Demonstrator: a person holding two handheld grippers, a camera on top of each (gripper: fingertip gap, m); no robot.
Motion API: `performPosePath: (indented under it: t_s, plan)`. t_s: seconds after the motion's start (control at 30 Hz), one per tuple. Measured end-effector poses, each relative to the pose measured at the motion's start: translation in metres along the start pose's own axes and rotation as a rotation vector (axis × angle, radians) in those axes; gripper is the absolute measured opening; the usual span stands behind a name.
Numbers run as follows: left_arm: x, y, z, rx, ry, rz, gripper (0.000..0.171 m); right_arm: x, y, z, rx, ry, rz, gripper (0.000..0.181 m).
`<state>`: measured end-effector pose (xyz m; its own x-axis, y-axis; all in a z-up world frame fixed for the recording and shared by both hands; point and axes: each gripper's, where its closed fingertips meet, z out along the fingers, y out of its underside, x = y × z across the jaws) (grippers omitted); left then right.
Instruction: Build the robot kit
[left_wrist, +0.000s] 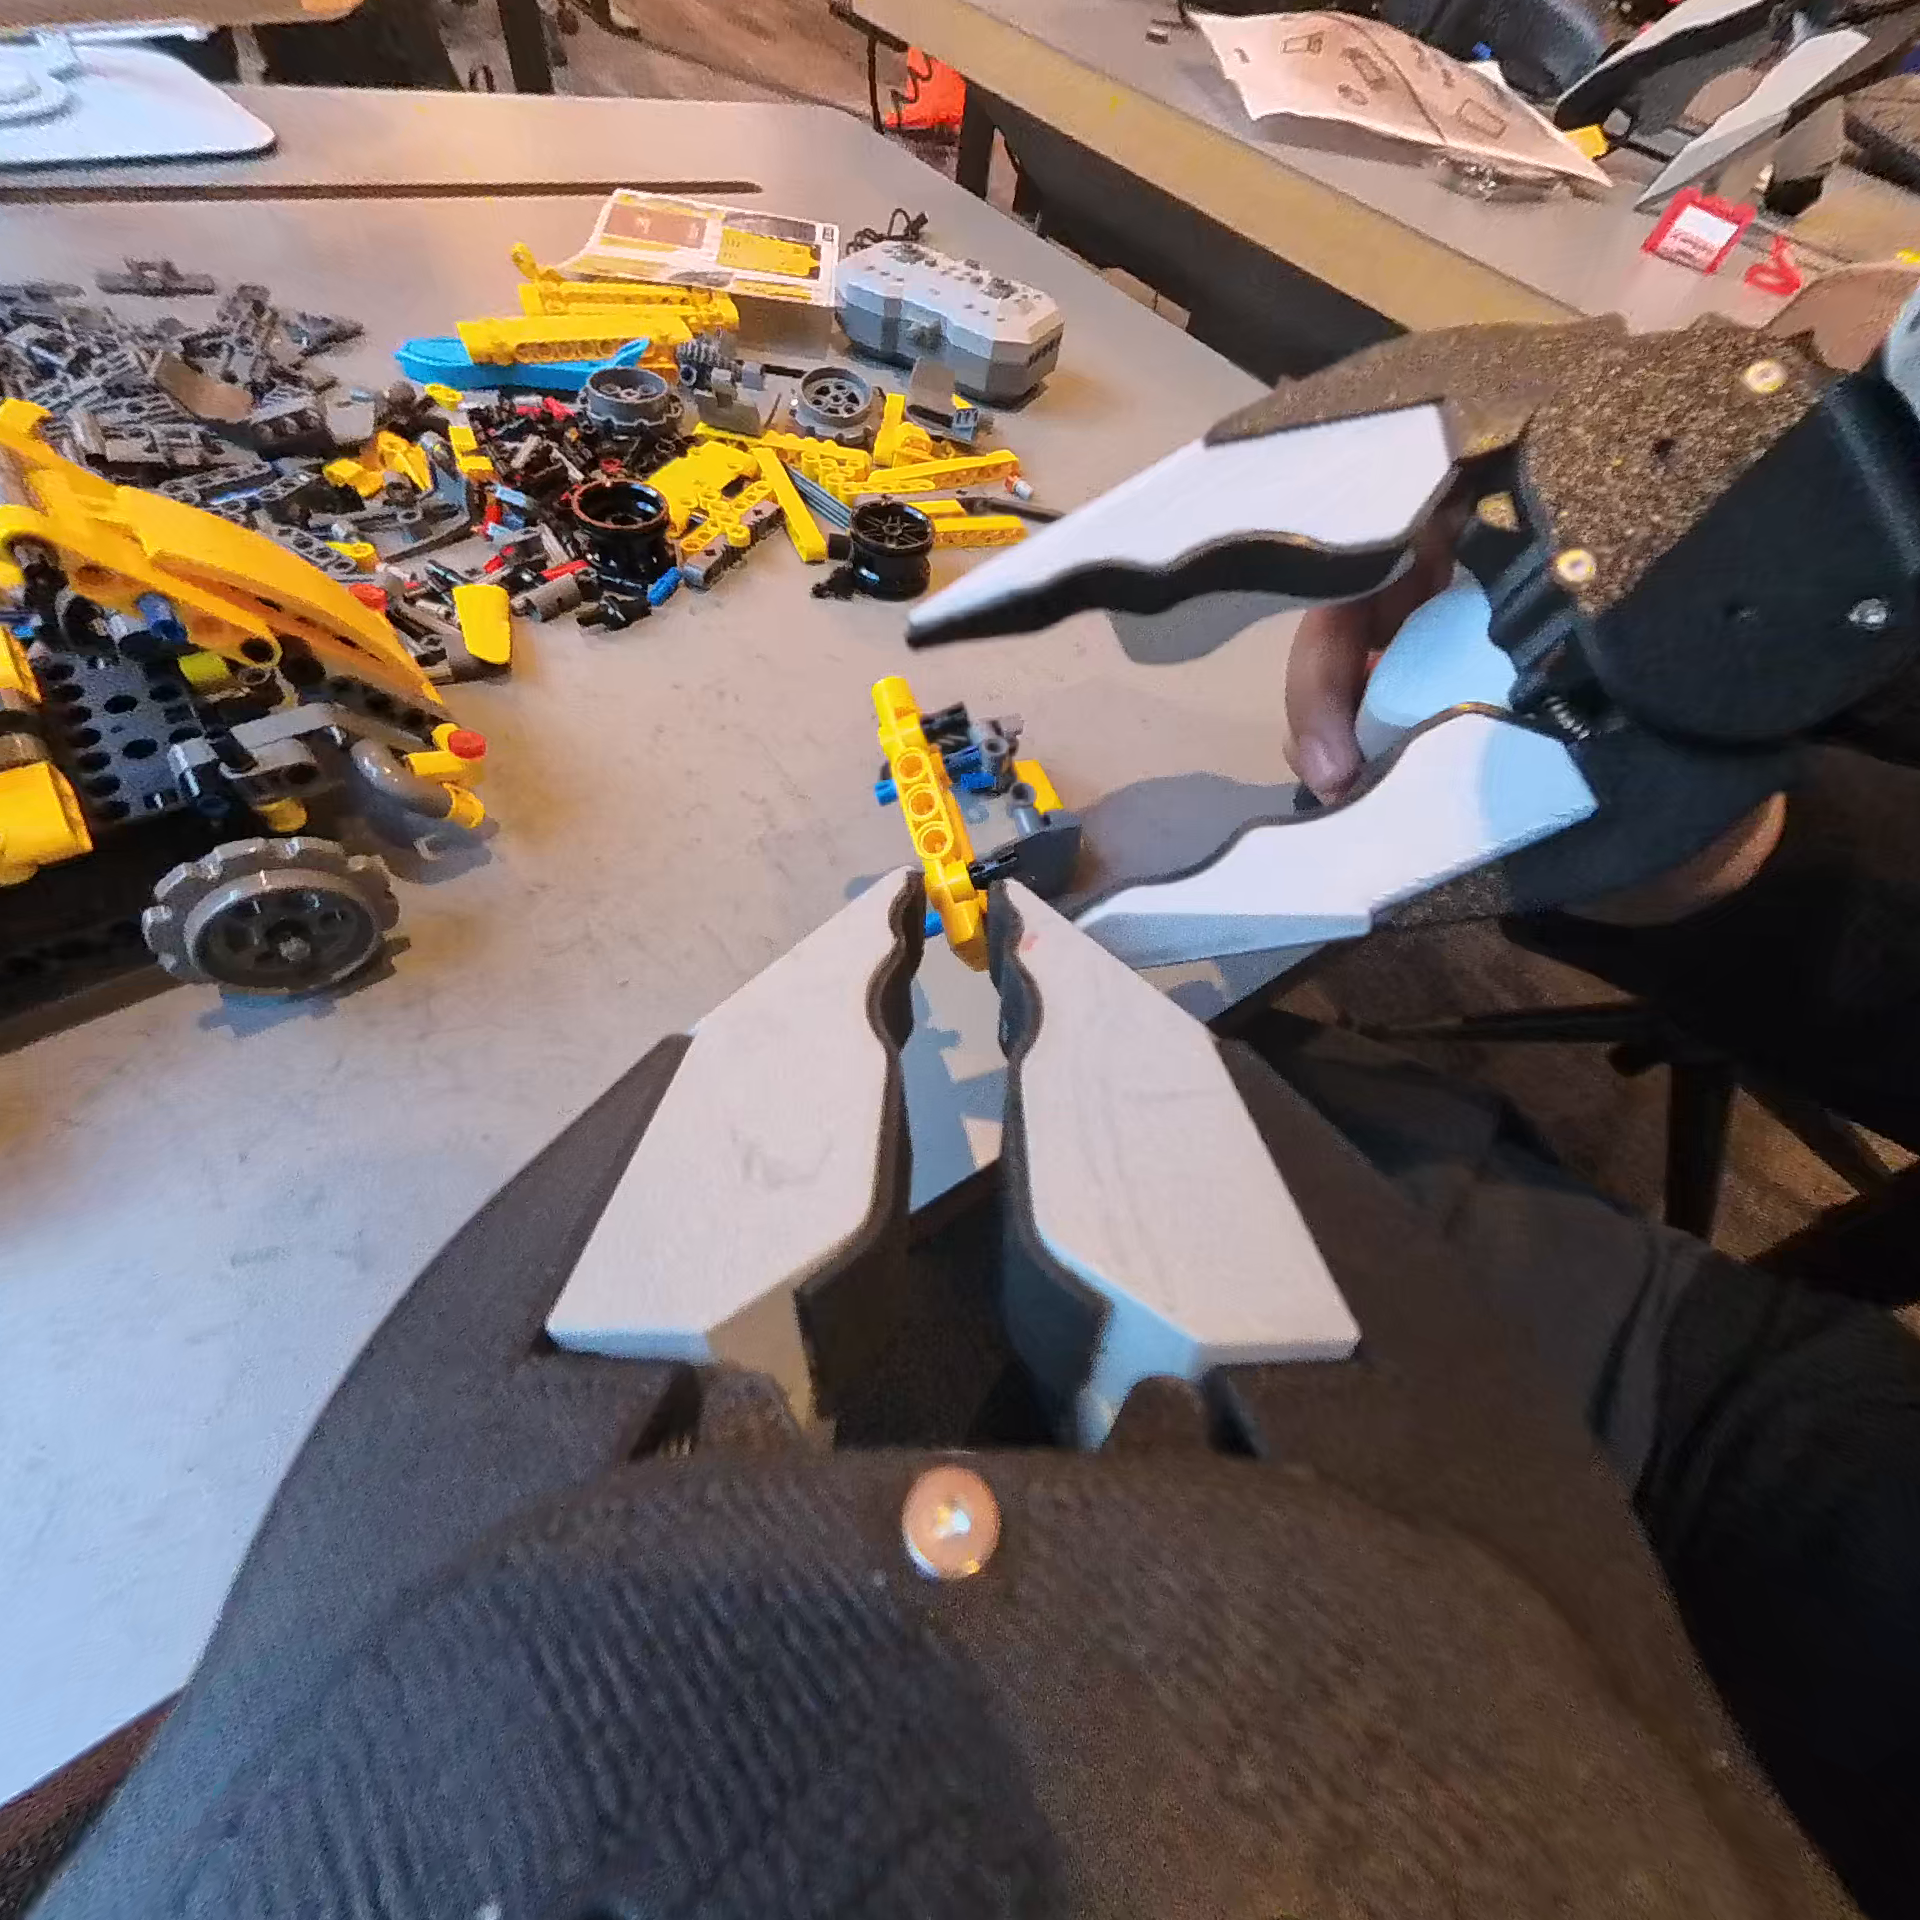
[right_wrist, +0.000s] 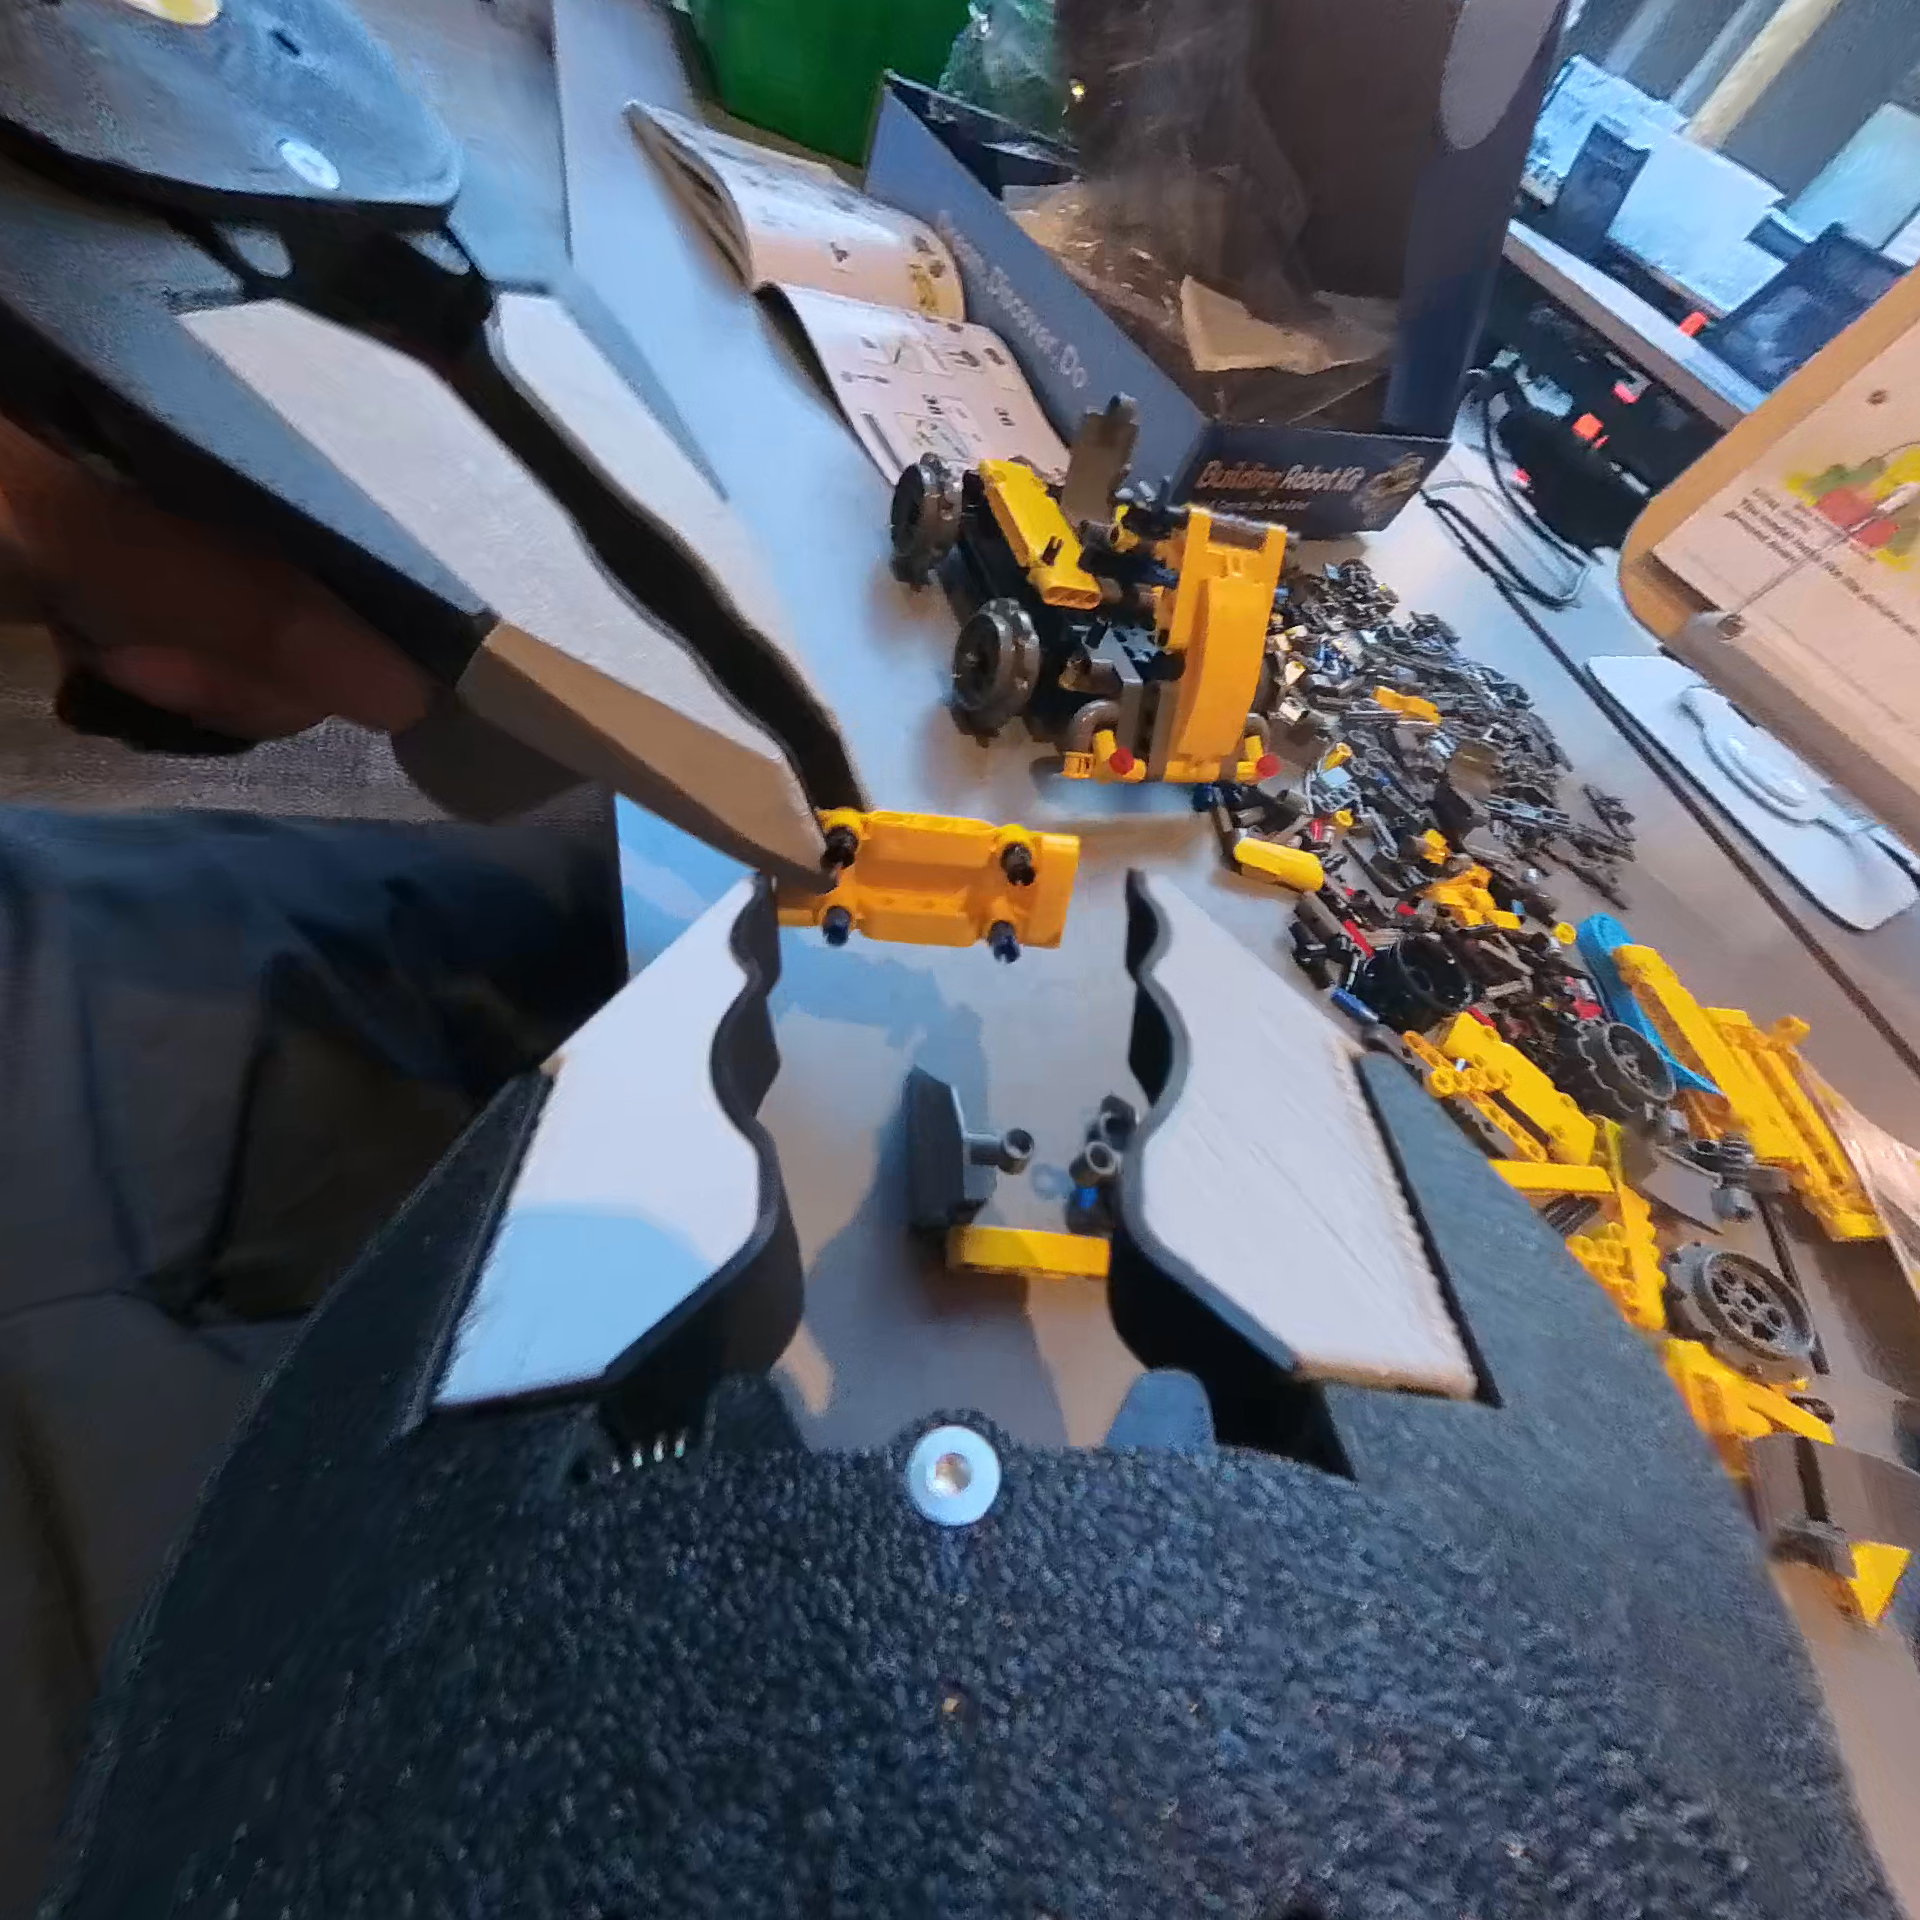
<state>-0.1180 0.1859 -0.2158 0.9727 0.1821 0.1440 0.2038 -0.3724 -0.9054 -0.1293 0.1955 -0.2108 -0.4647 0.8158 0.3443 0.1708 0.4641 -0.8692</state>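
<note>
Gripping a yellow brick piece (left_wrist: 940, 831) by its end, the left tongs (left_wrist: 956, 904) hold it above the table (left_wrist: 644, 1039), studs facing the wide-open, empty right tongs (right_wrist: 951, 914).

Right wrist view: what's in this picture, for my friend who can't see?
The left gripper pinches a yellow toy block above a grey table. The right gripper is open just below it, near a half-built yellow toy car and loose pieces.
</note>
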Motion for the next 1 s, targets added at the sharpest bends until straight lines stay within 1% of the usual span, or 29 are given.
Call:
performPosePath:
  t_s: [0.03, 0.07, 0.2, 0.3, 0.4, 0.5, 0.67, 0.7, 0.77, 0.83, 0.9, 1.0]
  plan:
    - [-0.001, 0.001, -0.001, 0.001, -0.012, 0.002, 0.010, -0.002, -0.001, 0.002, -0.006, -0.009, -0.004, 0.067]
    - [-0.002, 0.002, -0.002, 0.003, -0.024, 0.006, 0.010, -0.006, 0.000, 0.004, -0.016, -0.035, -0.010, 0.058]
    - [-0.008, 0.004, -0.008, 0.010, -0.069, 0.004, 0.010, -0.012, -0.003, 0.011, -0.020, -0.070, 0.004, 0.058]
    - [-0.011, 0.007, -0.012, 0.005, -0.096, 0.017, 0.010, -0.017, -0.005, 0.016, -0.030, -0.088, -0.028, 0.059]
    - [-0.010, 0.008, -0.015, 0.022, -0.088, -0.018, 0.010, -0.022, -0.003, 0.025, -0.049, -0.092, -0.061, 0.068]
    - [-0.013, 0.011, -0.019, 0.026, -0.103, -0.020, 0.011, -0.023, -0.005, 0.029, -0.048, -0.083, -0.085, 0.064]
    - [-0.016, 0.010, -0.026, 0.034, -0.123, -0.027, 0.011, -0.024, -0.008, 0.032, -0.037, -0.113, -0.073, 0.062]
    - [-0.017, 0.009, -0.028, 0.035, -0.121, -0.030, 0.017, -0.020, -0.008, 0.031, -0.040, -0.103, -0.073, 0.062]
    - [-0.020, 0.009, -0.033, 0.027, -0.113, -0.040, 0.033, -0.005, -0.007, 0.023, -0.036, -0.085, -0.056, 0.062]
    - [-0.022, 0.010, -0.037, 0.013, -0.096, -0.048, 0.045, 0.011, -0.007, 0.009, 0.002, -0.086, -0.003, 0.062]
    - [-0.023, 0.015, -0.035, -0.016, -0.090, -0.033, 0.050, 0.026, -0.003, -0.009, 0.056, -0.096, 0.062, 0.062]
    - [-0.012, 0.017, -0.016, -0.072, -0.054, 0.026, 0.050, 0.048, 0.017, -0.034, 0.094, -0.099, 0.215, 0.062]
